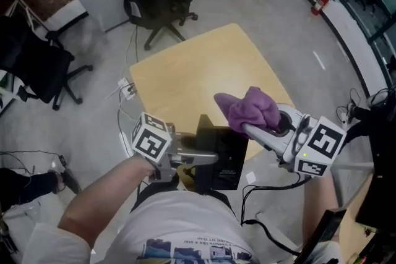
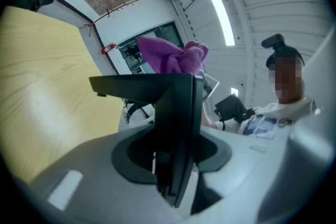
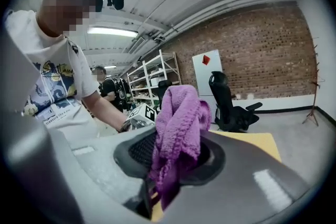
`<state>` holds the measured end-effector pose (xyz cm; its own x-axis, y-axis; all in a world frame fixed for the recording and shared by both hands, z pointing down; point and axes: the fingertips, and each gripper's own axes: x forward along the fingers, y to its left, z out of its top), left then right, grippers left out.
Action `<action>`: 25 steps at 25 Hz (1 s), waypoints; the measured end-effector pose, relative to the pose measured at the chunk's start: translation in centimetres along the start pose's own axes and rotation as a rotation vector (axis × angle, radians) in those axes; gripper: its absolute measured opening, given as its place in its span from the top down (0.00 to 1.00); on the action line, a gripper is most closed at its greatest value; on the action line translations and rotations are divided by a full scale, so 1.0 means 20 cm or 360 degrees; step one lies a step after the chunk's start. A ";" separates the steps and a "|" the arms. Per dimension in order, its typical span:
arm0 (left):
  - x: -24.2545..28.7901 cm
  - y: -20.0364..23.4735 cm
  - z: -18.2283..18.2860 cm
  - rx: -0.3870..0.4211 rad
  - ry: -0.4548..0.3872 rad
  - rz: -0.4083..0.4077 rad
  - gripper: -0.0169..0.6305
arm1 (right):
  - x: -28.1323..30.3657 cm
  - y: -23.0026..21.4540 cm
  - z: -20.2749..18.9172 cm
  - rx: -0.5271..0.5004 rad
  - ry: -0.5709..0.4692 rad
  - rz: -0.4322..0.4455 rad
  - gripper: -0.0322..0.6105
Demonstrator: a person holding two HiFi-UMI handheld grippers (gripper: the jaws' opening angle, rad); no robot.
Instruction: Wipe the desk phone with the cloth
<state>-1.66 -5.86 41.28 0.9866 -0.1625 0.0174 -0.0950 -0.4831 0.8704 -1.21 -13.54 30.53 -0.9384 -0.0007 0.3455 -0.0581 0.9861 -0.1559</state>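
Clamped the desk phone (image 1: 230,157) by its edge in the left gripper (image 1: 207,158); clenched the cloth (image 1: 252,109) in the right gripper (image 1: 247,129). Risked levering the phone loose under a hard wipe.

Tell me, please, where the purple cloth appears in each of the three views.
Head view: purple cloth right of centre, in the right hand-held gripper, seen against the yellow table.
Left gripper view: purple cloth top centre, behind the desk phone.
Right gripper view: purple cloth at centre, clamped between the jaws.
Shared landmark: the yellow table, in all three views.
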 end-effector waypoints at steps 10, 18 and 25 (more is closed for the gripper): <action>0.02 -0.08 -0.04 0.0004 0.0021 -0.0048 0.70 | 0.13 -0.12 -0.26 0.0139 0.0238 0.0164 0.79; 0.04 -0.07 -0.06 -0.0003 0.0040 -0.0073 0.70 | 0.13 -0.21 -0.30 0.0169 0.0253 0.0102 0.79; 0.07 -0.06 -0.05 -0.0006 0.0080 -0.0085 0.70 | 0.02 -0.06 0.03 0.0019 0.0048 0.0232 0.79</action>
<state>-0.12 -4.60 40.83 0.9956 -0.0932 -0.0044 -0.0417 -0.4868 0.8725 -1.85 -14.77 30.25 -0.9266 0.1474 0.3461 0.0737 0.9733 -0.2172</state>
